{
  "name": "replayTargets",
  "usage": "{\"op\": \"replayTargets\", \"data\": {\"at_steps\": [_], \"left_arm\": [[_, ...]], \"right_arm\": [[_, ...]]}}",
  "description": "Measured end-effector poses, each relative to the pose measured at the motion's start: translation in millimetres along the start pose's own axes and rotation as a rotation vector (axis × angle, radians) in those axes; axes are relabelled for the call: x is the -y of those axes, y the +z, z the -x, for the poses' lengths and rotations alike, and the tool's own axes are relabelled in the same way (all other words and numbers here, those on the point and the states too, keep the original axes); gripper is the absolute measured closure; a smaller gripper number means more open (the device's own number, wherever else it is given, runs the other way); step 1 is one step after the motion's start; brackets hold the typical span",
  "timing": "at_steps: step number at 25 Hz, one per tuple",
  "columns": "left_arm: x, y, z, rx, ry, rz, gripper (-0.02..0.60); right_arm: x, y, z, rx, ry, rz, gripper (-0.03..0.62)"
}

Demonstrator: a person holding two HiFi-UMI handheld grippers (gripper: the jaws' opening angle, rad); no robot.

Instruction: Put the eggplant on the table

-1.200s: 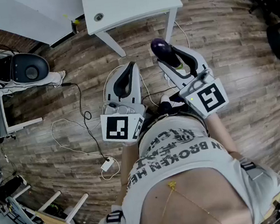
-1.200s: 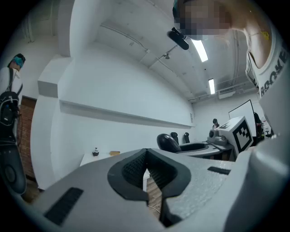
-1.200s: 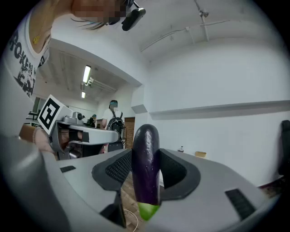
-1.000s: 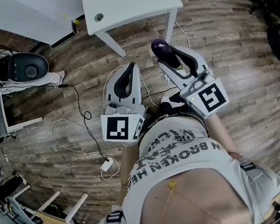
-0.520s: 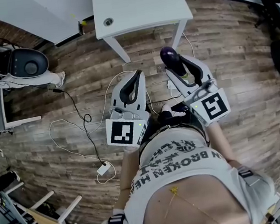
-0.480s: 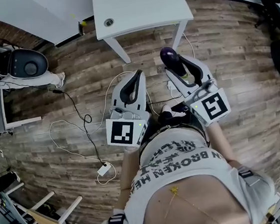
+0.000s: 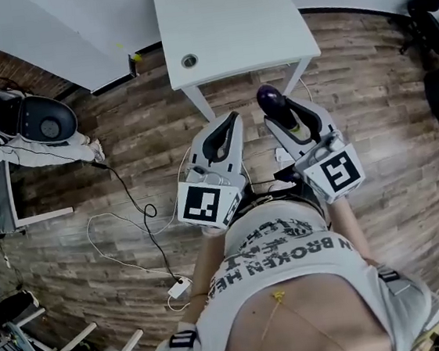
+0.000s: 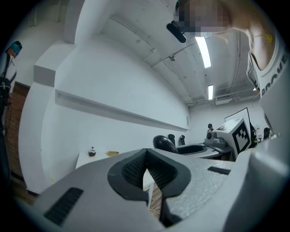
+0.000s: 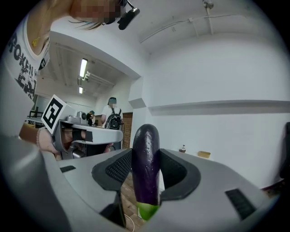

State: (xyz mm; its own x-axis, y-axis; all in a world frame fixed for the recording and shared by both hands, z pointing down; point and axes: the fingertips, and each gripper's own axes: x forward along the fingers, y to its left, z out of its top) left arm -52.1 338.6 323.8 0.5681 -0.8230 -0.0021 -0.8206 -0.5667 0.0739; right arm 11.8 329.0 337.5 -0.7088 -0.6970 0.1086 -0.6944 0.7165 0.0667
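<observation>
A white table (image 7: 233, 20) stands just ahead of me on the wood floor. My right gripper (image 7: 275, 108) is shut on a dark purple eggplant (image 7: 268, 96), whose rounded end pokes out past the jaws close to the table's front right leg. In the right gripper view the eggplant (image 9: 146, 163) stands upright between the pads, green stem end (image 9: 147, 210) at the bottom. My left gripper (image 7: 231, 120) is beside it, below the table's front edge. Its pads (image 8: 136, 168) meet at the tips with nothing between them.
Loose cables (image 7: 127, 197) and a power adapter (image 7: 178, 284) lie on the floor to the left. A black-and-white machine (image 7: 32, 121) sits at far left, and black office chairs (image 7: 435, 28) at far right. A person with a backpack (image 9: 112, 118) stands in the background.
Both grippers have moved forward toward the white table, which now sits nearer and larger in the head view. The eggplant stays held in the right gripper.
</observation>
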Motion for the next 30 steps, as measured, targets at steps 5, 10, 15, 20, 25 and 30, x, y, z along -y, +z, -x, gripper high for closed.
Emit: {"op": "replayTargets", "data": {"at_steps": [5,10,15,20,25,30], "left_arm": [[-47,1,-16,-0.007,-0.055,0.023,0.583],[-81,-4,-25,-0.021,-0.103,0.038,0.583],[-107,-7,-29,-0.039,-0.132,0.036,0.583],[-126,-12,-29,-0.061,-0.156,0.036,0.583],[-138,-14,-34,-0.059,-0.17,0.042,0.583],[-136,-15,-46,-0.066,-0.185,0.052,0.583]], "right_arm": [[-1,8,-53,-0.007,-0.011,0.039,0.404],[-1,4,-89,-0.028,-0.047,0.028,0.404],[2,2,-115,-0.045,-0.091,0.02,0.404],[6,-1,-130,-0.054,-0.145,0.007,0.404],[11,3,-141,-0.053,-0.169,0.014,0.404],[22,0,-143,-0.065,-0.175,0.009,0.404]]}}
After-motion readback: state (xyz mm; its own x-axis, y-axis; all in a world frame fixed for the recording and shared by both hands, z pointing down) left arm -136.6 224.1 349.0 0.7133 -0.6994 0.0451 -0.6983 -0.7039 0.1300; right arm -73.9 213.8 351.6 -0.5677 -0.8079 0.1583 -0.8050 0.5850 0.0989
